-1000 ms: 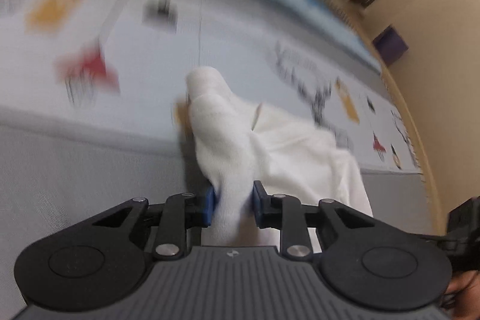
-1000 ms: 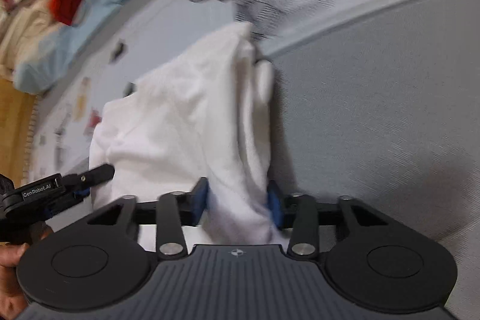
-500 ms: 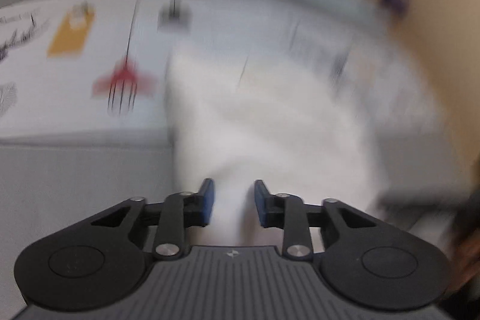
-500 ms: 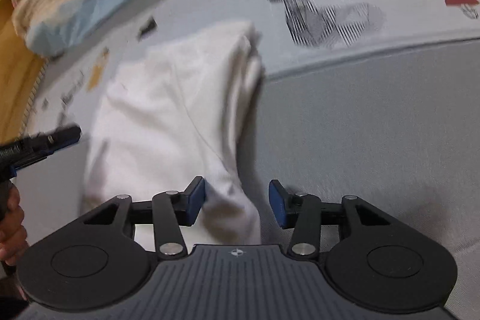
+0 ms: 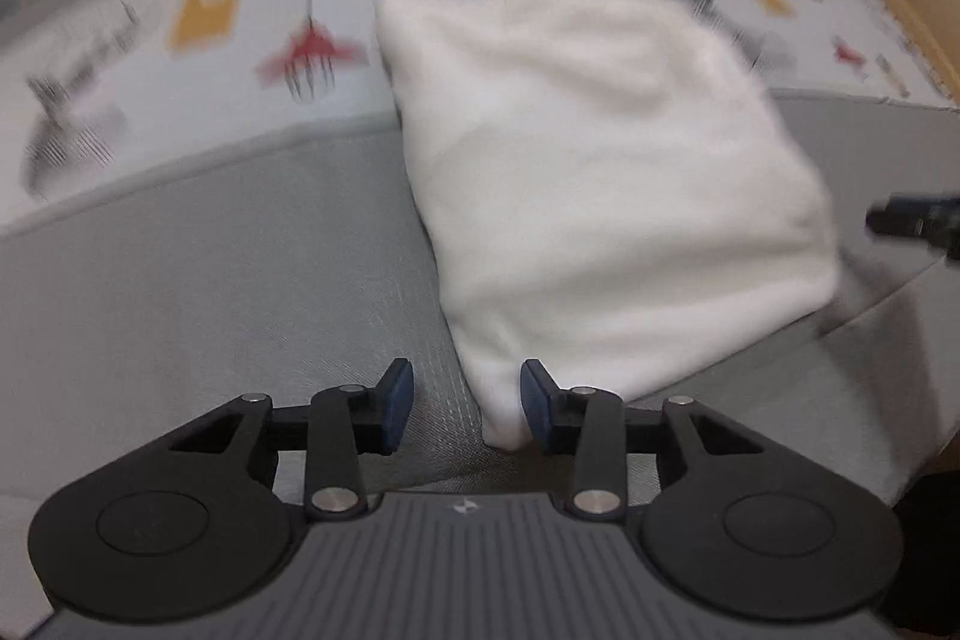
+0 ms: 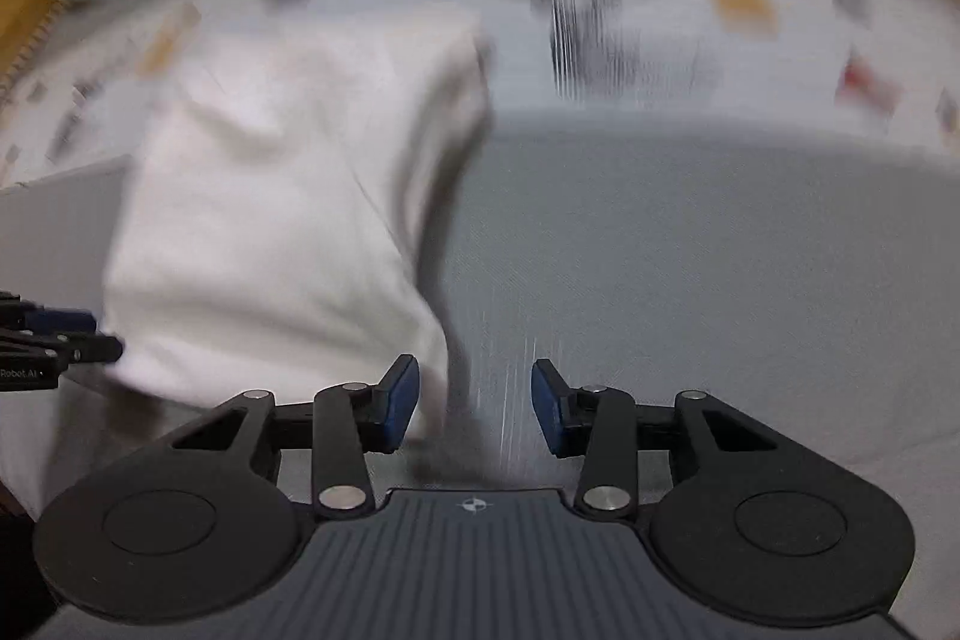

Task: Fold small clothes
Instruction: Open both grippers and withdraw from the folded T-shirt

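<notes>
Soft, even indoor light fills both views, with no glare. Motion blur smears the far printed sheet (image 5: 180,40) and the white garment (image 5: 600,172), more heavily in the right wrist view. Near gripper bodies stay sharp. Fisheye distortion bows the far edges. A soft shadow lies along the garment's right side (image 6: 444,232).

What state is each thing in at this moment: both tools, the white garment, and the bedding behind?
left tool: open, garment's near corner between its fingers, not clamped.
right tool: open, garment edge beside its left finger.
white garment: folded over, lying on the grey surface.
printed sheet: spread flat under the garment's far end.
</notes>
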{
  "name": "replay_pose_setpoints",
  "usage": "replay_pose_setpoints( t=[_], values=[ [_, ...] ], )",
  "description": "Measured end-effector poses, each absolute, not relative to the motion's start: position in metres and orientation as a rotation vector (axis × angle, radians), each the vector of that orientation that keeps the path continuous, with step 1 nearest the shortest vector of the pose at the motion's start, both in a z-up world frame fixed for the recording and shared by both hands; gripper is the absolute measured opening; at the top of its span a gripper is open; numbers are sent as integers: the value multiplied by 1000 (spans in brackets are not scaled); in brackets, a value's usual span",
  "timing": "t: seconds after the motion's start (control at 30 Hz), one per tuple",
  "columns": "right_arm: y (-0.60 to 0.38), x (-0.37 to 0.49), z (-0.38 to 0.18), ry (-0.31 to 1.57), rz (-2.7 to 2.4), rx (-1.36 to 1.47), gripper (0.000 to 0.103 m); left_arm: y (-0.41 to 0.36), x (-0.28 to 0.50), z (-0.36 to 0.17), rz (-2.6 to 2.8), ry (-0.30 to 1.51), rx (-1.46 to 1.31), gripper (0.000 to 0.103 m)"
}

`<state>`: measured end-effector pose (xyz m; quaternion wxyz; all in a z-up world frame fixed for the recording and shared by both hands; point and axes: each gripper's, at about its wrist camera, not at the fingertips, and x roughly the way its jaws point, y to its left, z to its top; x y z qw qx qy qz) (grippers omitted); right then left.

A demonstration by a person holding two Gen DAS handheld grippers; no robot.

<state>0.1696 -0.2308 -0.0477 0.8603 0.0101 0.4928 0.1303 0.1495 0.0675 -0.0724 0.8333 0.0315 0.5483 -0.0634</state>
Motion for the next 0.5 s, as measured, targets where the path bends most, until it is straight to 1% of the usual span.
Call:
replay_pose_setpoints(
  t=[0.03, 0.07, 0.1, 0.13, 0.17, 0.23, 0.3, 0.37, 0.43, 0.5],
  values=[
    [-233, 161, -32, 973, 272, 37, 44, 66, 140, -61, -127, 1126, 77, 45],
    [-236, 153, -19, 923, 266, 56, 44, 65, 129, -47, -119, 1085, 89, 48],
    [-239, 142, -6, 872, 258, 76, 48, 63, 115, -33, -111, 1039, 97, 50],
    [-240, 129, 7, 820, 247, 91, 54, 60, 104, -23, -104, 1003, 97, 60],
    [-240, 119, 15, 786, 238, 95, 57, 57, 88, -12, -91, 954, 89, 71],
    [-238, 94, 26, 733, 229, 89, 75, 49, 63, 8, -59, 857, 71, 84],
    [-237, 73, 25, 708, 235, 73, 81, 40, 32, 19, -27, 743, 37, 85],
    [-229, 58, 21, 728, 208, 60, 82, 31, 15, 21, 0, 696, 2, 85],
    [-222, 39, 18, 712, 206, 41, 83, 23, -1, 17, 15, 702, -46, 85],
    [-216, 27, 9, 711, 200, 9, 83, 15, -5, 7, 25, 752, -54, 85]
  ],
)
